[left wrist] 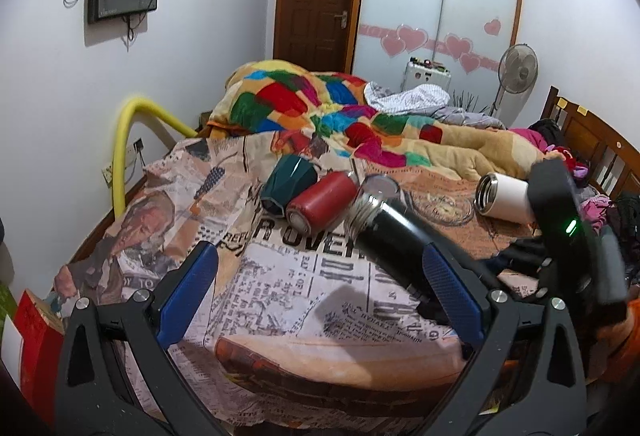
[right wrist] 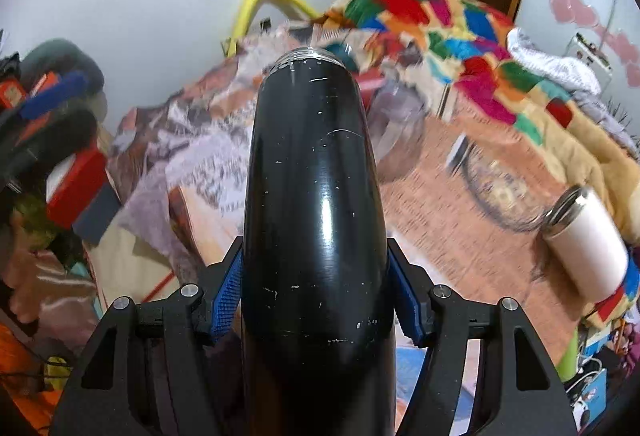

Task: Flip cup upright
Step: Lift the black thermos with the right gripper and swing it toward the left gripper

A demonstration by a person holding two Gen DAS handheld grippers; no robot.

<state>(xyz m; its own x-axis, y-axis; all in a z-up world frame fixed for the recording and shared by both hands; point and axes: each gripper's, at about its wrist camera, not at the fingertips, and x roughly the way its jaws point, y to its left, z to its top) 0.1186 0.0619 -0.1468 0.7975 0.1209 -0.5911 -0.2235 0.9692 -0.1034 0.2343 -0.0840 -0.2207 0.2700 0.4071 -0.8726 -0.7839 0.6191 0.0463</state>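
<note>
My right gripper [right wrist: 316,296] is shut on a black flask cup [right wrist: 314,196] with a threaded steel mouth, held lengthwise between the blue pads. In the left wrist view the same black cup [left wrist: 390,236] hangs tilted above the newspaper-print bedspread [left wrist: 288,296], mouth pointing up-left, with the right gripper's body [left wrist: 572,236] behind it. My left gripper [left wrist: 320,292] is open and empty over the bedspread. A red cup [left wrist: 320,200], a dark green cup [left wrist: 286,184] and a white cup [left wrist: 506,196] lie on their sides.
A glass cup [left wrist: 380,186] lies behind the black one. A colourful patchwork blanket [left wrist: 320,104] is heaped at the far side. A yellow tube [left wrist: 120,148] curves at the left bed edge. Clothes [left wrist: 600,204] and a wooden headboard [left wrist: 580,132] are at right.
</note>
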